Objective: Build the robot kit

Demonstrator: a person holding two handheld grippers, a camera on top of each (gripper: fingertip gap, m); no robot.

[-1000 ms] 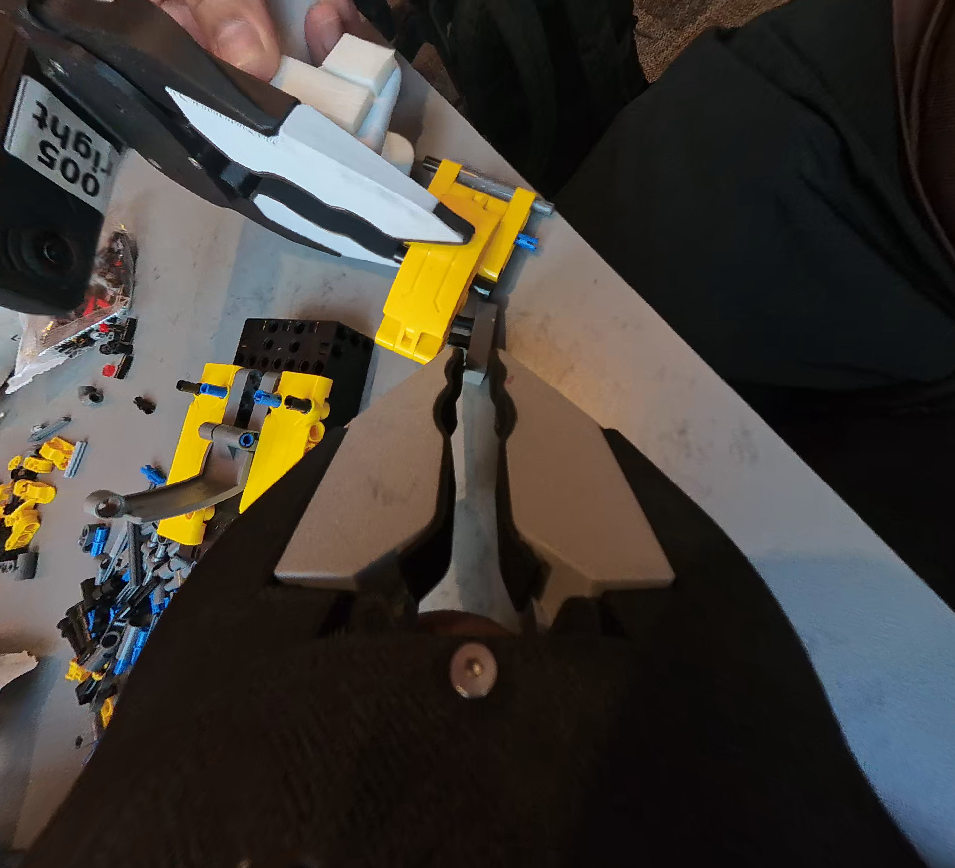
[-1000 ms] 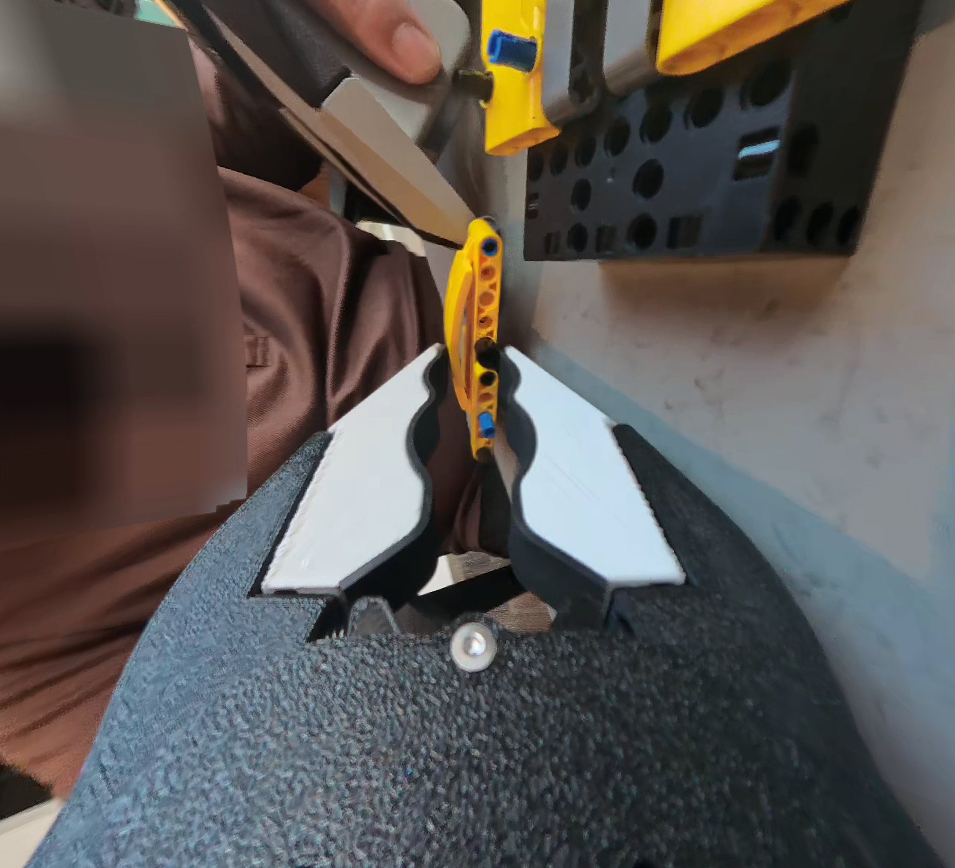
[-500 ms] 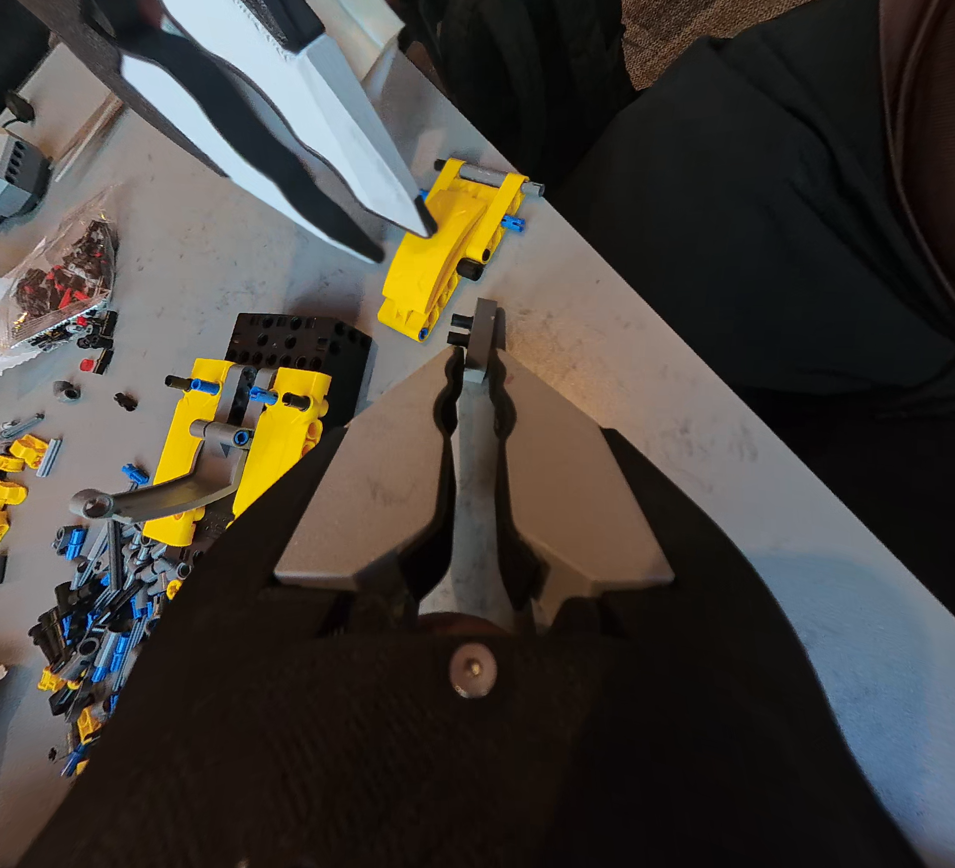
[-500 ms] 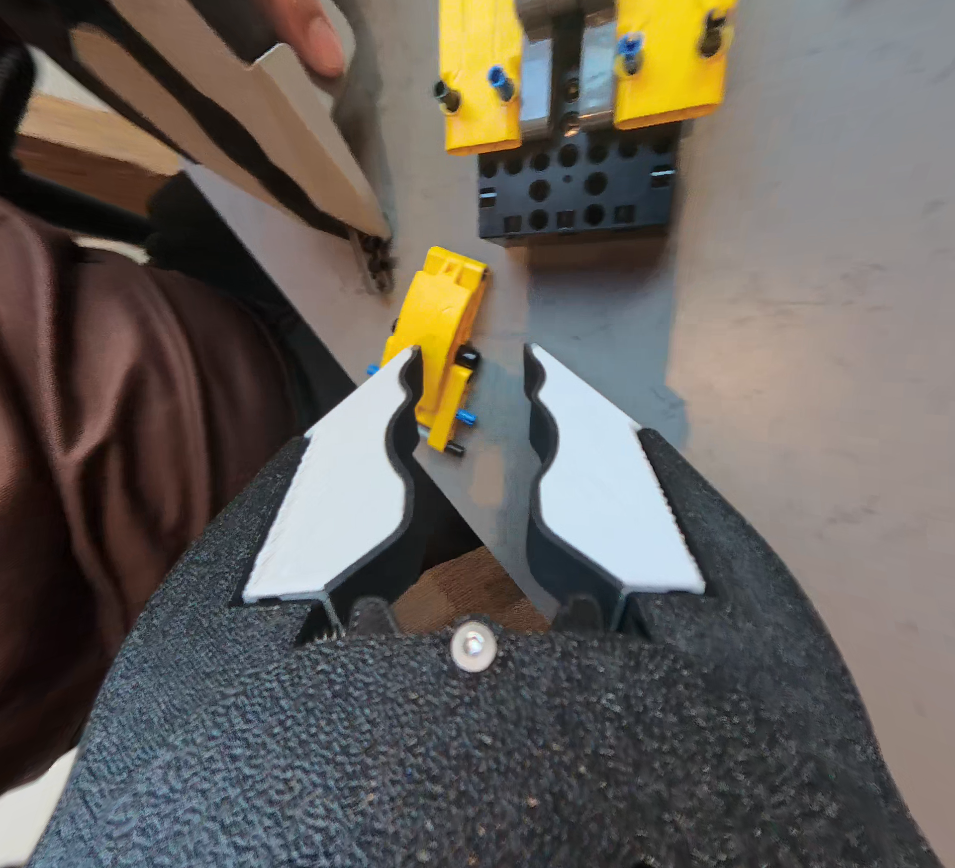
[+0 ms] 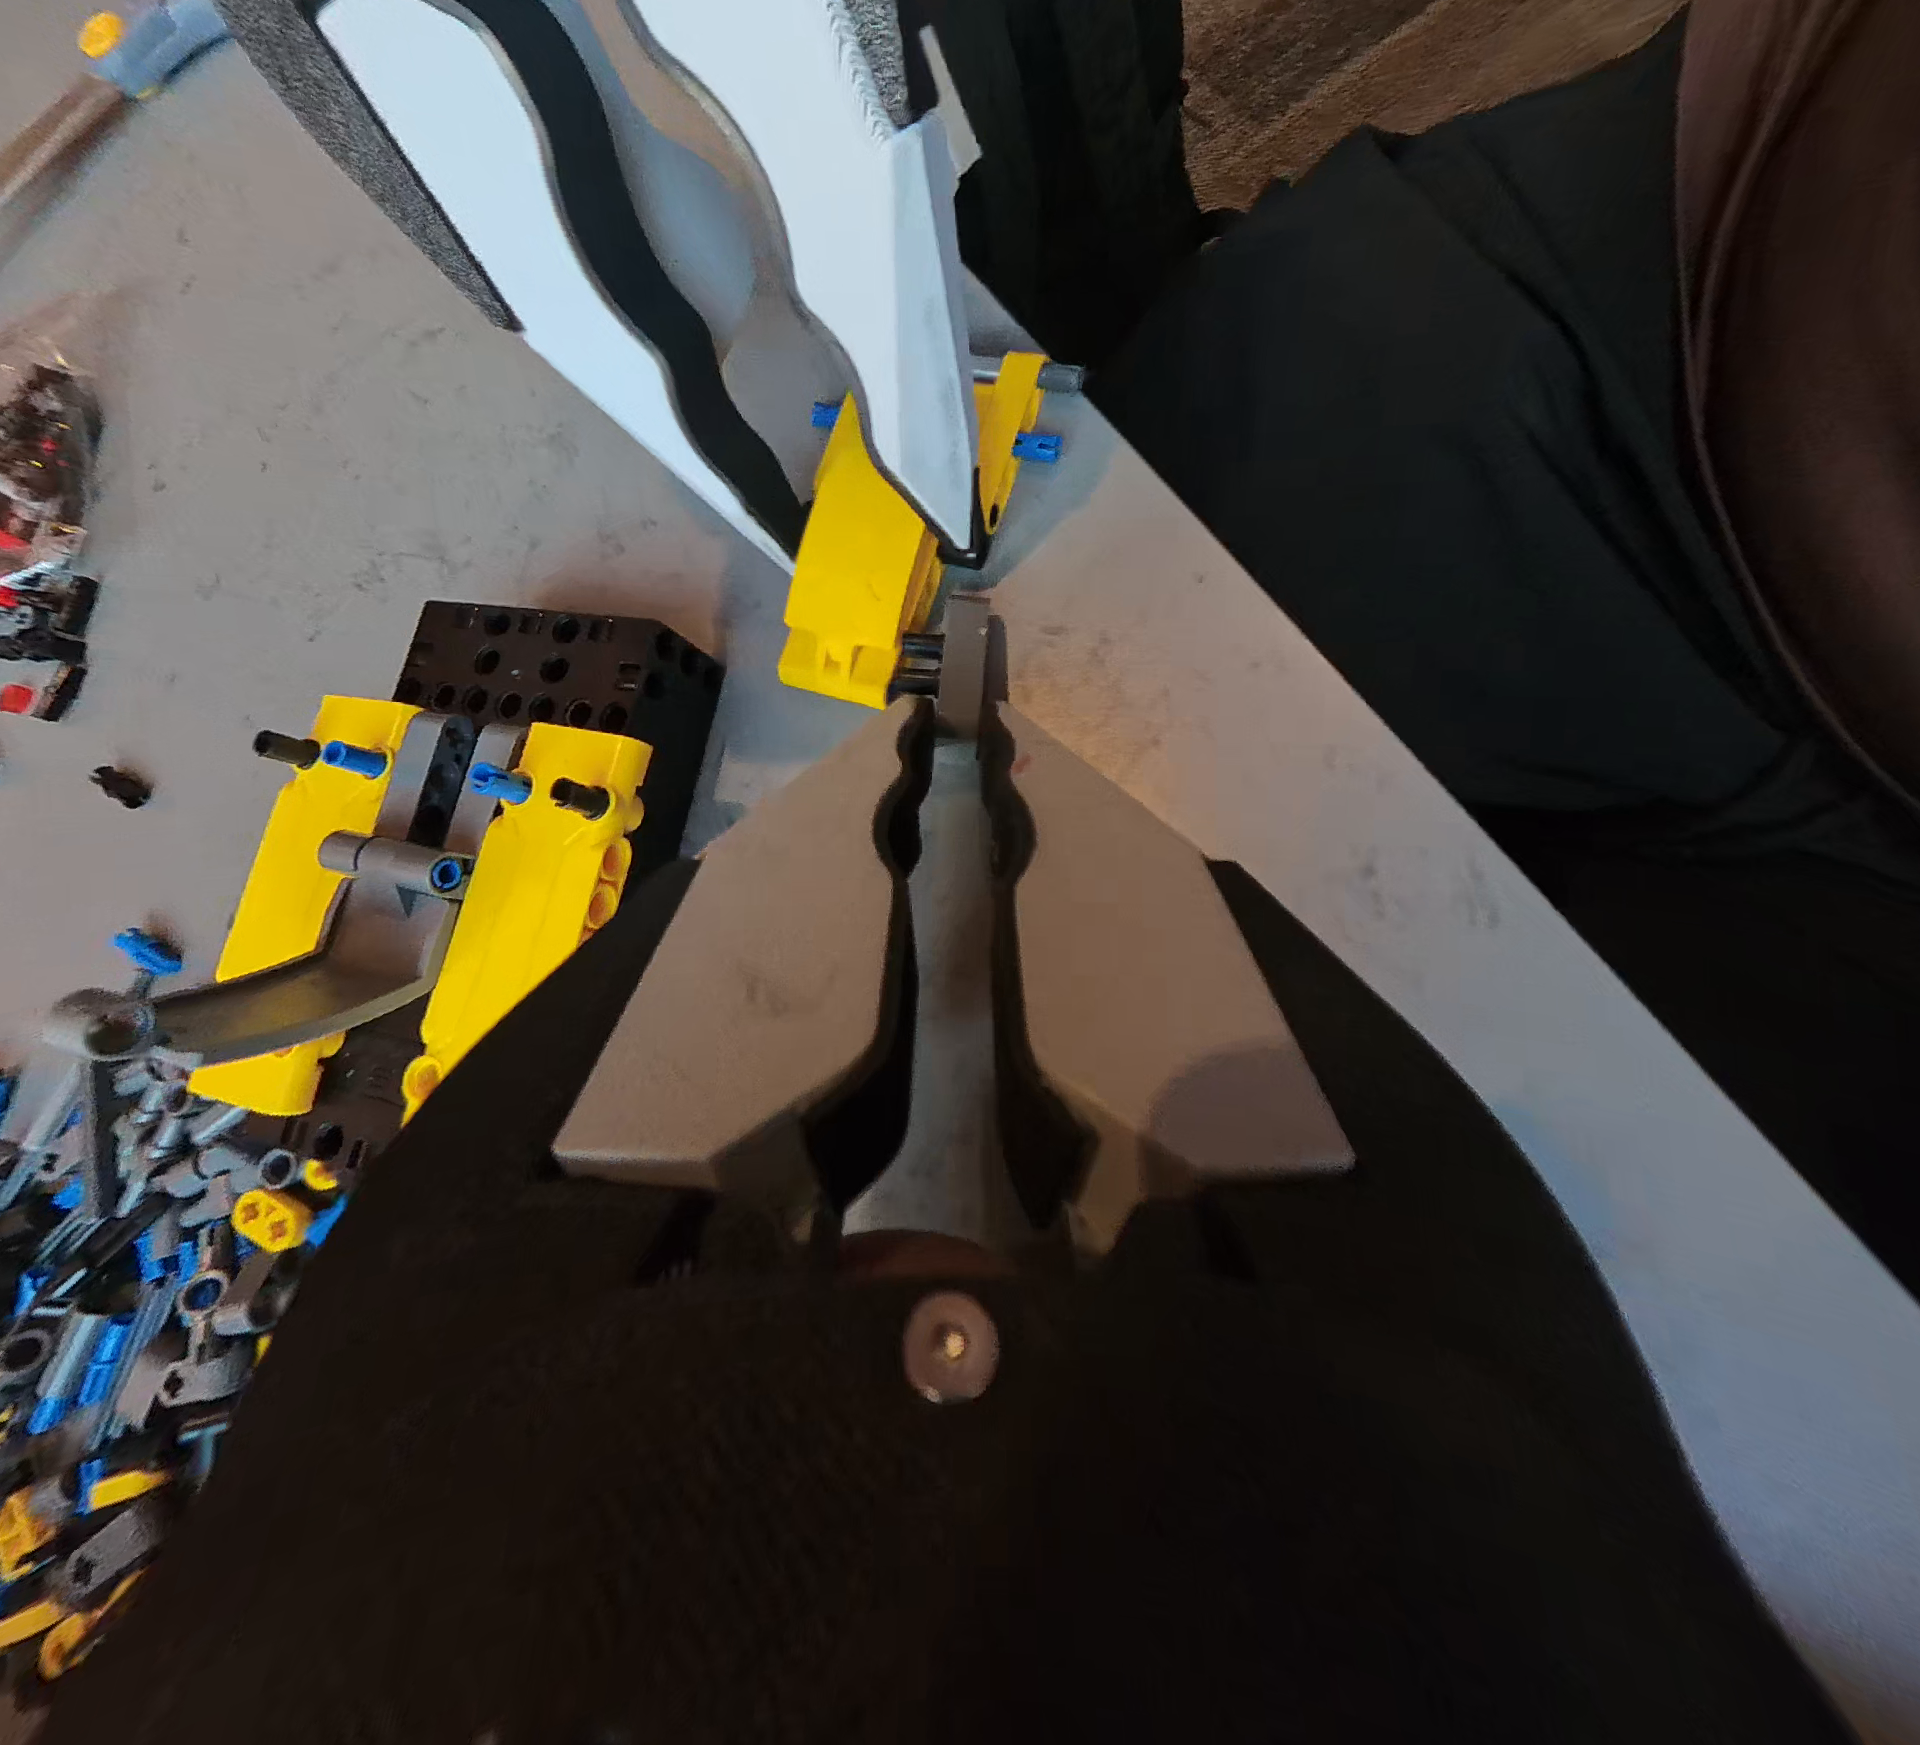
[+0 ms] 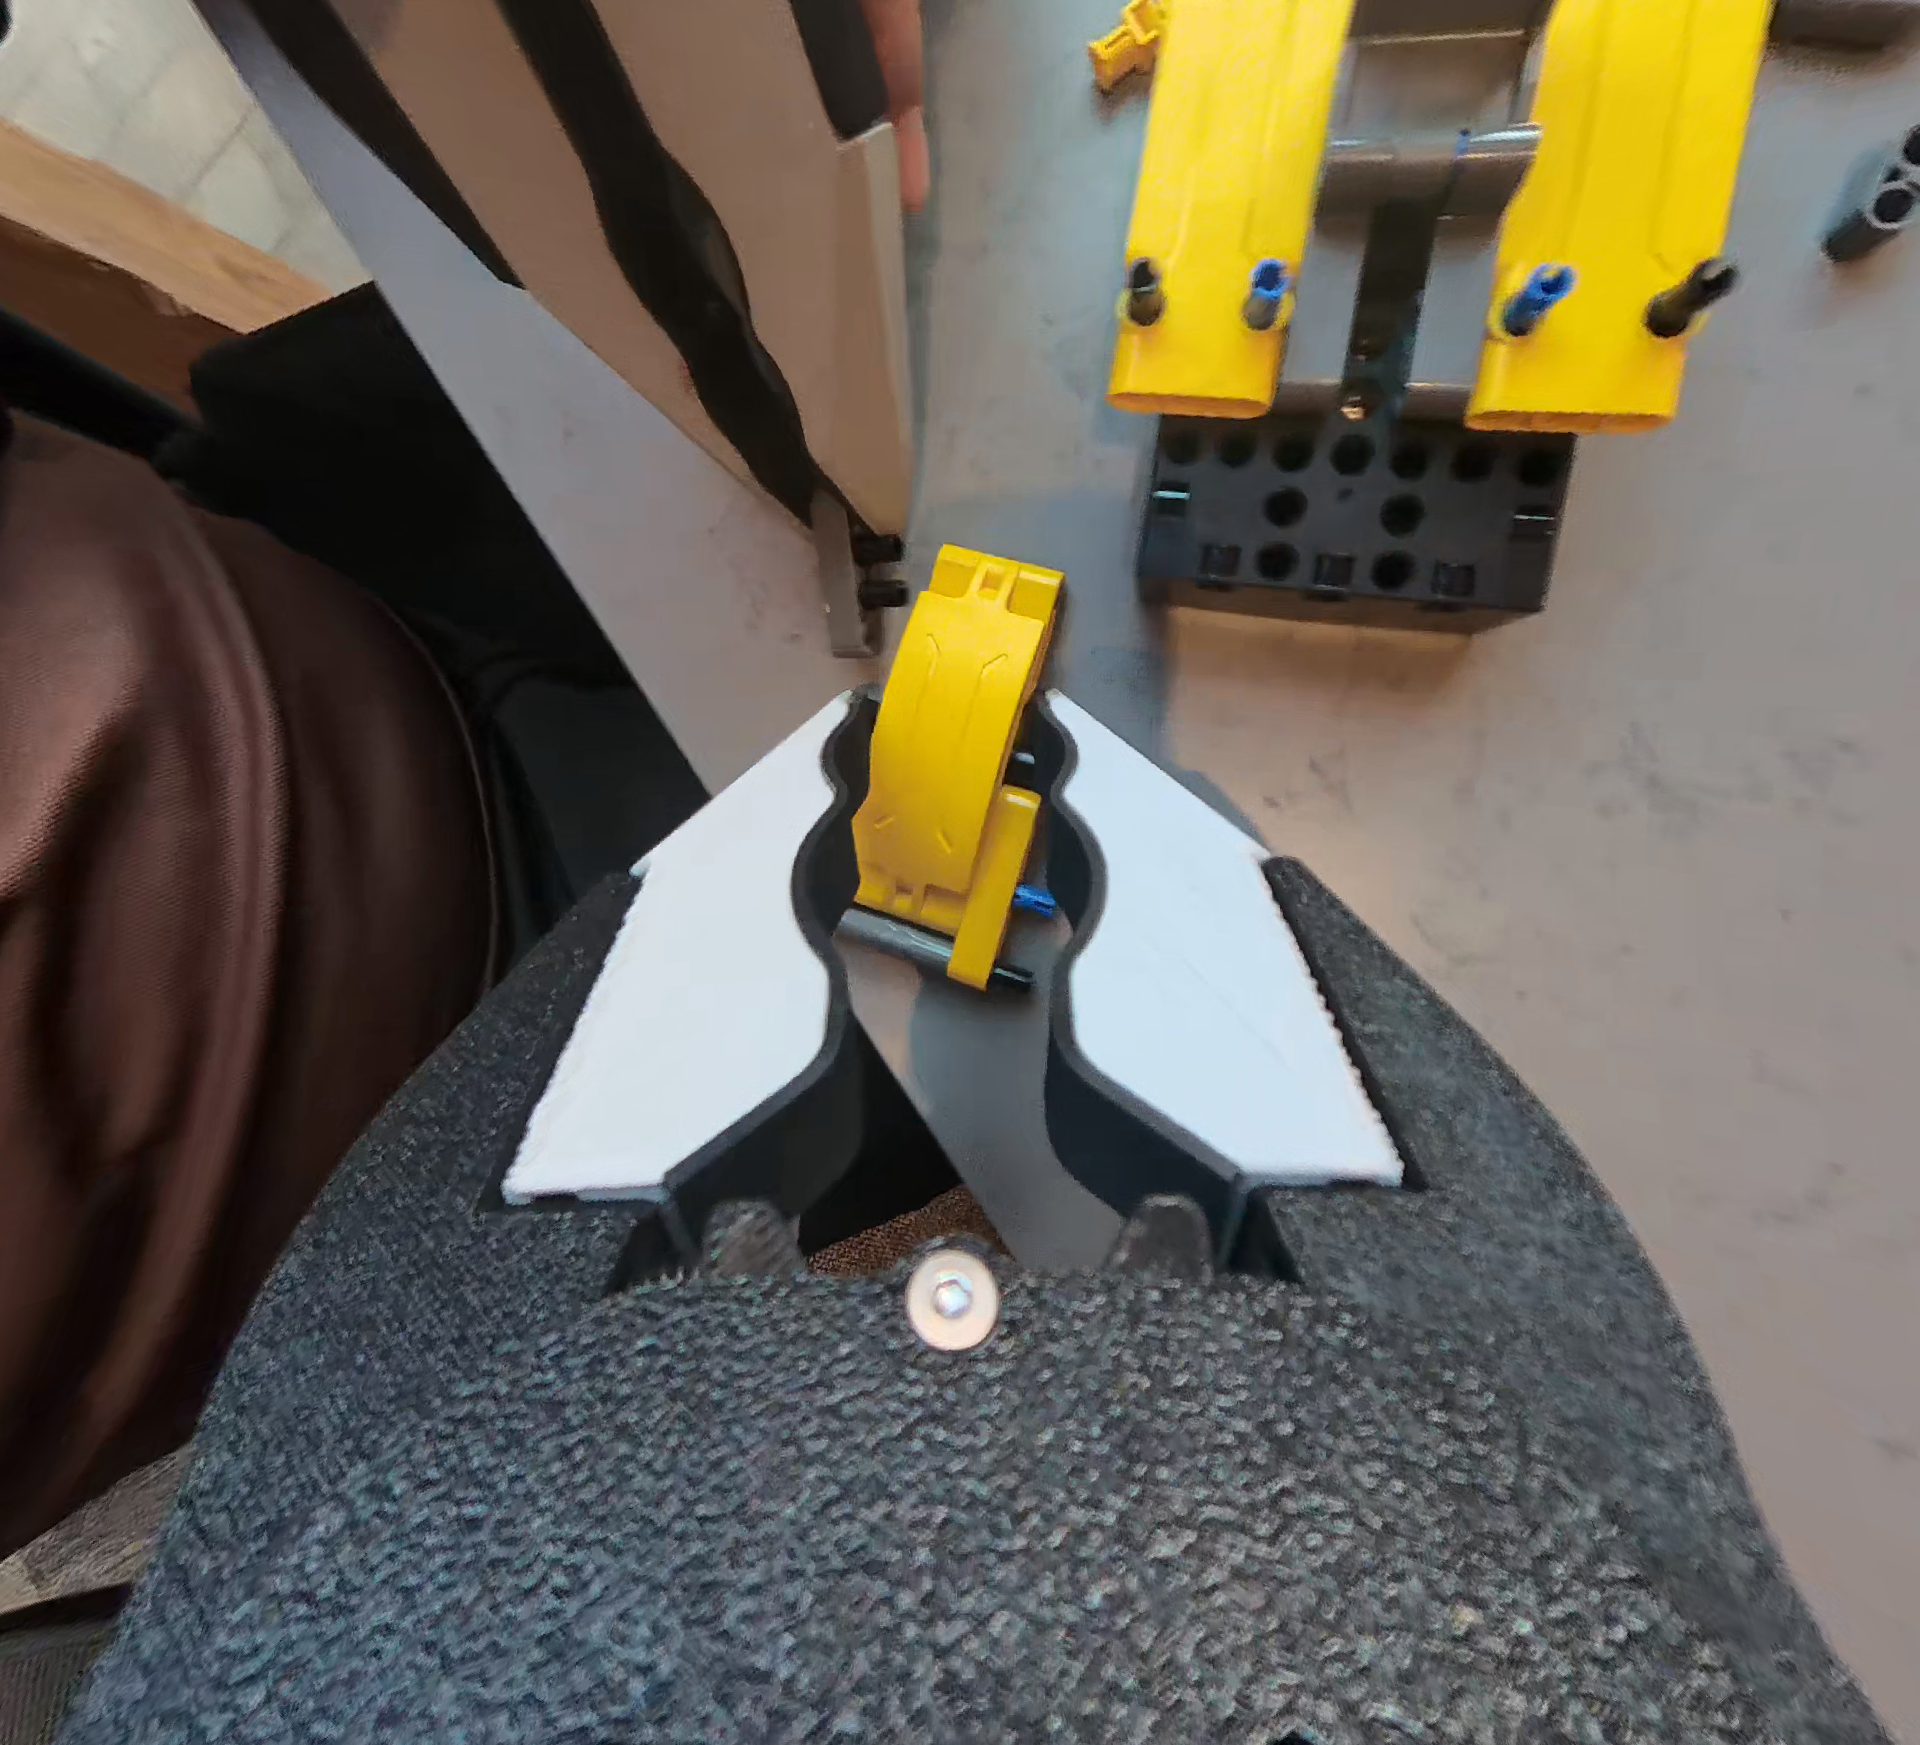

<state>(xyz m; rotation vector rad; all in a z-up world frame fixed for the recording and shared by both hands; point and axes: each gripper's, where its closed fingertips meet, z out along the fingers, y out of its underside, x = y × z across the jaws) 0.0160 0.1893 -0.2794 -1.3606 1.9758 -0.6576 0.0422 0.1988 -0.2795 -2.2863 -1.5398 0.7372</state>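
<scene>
Left gripper [image 5: 958, 719] pinches a grey beam [image 5: 964, 667] fitted with black pins, aligned beside the yellow panel piece [image 6: 951, 781], which the right gripper [image 6: 948, 708] straddles, fingers spread, at the table [image 5: 1299, 864] edge.

I see soft daylight in both views, with a warm patch on the table [image 5: 1164, 760] just right of my left gripper [image 5: 951, 719] and faint shadows under the yellow parts [image 6: 961, 760]. The wide-angle lens bends the table's near edge and stretches things at the frame borders. The right wrist view is smeared toward its top, and the parts pile [image 5: 114, 1259] at the left wrist view's lower left is soft.
</scene>
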